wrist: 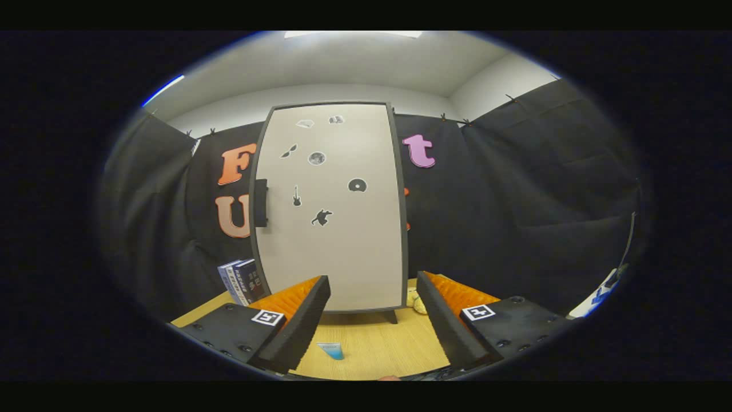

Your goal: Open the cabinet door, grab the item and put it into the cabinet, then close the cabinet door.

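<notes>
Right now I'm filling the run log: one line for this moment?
gripper: jaws open, empty | cabinet door: shut | handle: untouched | small blue item: on table between jaws

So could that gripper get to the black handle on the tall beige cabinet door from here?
Probably yes. The gripper is open and holds nothing, the black handle sticks out uncovered on the closed beige cabinet door, and nothing stands between them.

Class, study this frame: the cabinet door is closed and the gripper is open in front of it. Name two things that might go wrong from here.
1. The handle sits at the cabinet door's edge beside the box; the gripper, open, may knock the box when reaching.
2. The small blue item lies between the fingers on the table; it looks thin and might slip.
</notes>
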Tool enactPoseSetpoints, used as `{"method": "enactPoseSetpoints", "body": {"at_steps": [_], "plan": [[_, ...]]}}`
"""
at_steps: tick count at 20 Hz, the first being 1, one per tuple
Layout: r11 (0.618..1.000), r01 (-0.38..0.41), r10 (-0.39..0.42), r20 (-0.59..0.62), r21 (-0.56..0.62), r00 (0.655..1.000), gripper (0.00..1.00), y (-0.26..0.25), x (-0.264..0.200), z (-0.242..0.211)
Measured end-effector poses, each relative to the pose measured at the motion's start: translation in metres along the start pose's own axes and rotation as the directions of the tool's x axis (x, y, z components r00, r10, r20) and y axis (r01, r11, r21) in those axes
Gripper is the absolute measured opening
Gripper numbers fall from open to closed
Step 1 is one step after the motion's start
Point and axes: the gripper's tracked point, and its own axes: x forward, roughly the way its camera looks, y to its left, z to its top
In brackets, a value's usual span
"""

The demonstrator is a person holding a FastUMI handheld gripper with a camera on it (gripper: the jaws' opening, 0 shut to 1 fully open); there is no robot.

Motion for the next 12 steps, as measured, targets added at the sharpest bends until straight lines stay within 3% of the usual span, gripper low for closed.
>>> {"method": "enactPoseSetpoints", "body": {"at_steps": [12], "plan": [[1.0,-0.007,0.007,-0.017,0.01,1.0,0.98,0.014,0.01,0.003]]}}
